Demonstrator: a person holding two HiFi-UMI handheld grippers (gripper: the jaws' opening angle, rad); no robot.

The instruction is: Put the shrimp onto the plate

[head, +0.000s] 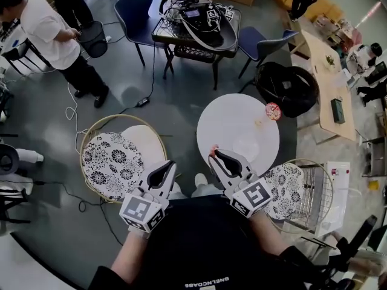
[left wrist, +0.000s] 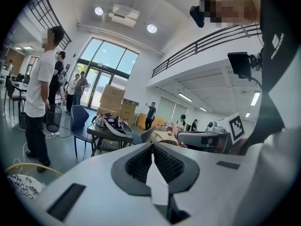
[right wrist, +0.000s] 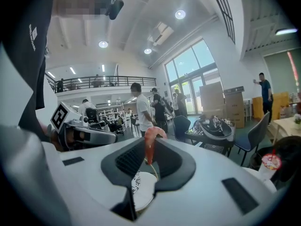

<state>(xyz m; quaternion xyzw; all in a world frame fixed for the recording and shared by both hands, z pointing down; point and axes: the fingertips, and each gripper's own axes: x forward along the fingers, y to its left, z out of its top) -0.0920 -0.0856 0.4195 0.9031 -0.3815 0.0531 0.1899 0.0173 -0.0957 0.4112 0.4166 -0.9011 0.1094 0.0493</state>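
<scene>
A pink-orange shrimp (right wrist: 149,145) stands pinched between the ribbed pads of my right gripper (right wrist: 150,149), which is shut on it. In the head view that gripper (head: 213,157) is held at the near edge of the round white table (head: 230,122), and the shrimp's tip (head: 213,151) shows at the jaw ends. A pale, faint plate (head: 249,149) seems to lie on the table just right of the gripper. My left gripper (head: 171,165) hangs beside the table over the floor; its jaws (left wrist: 153,147) meet with nothing between them.
A cup with a red lid (head: 273,111) stands at the table's right edge. Round chairs with floral cushions sit at left (head: 112,157) and right (head: 284,189). Beyond are a cluttered dark table (head: 196,23), blue chairs, floor cables and several people.
</scene>
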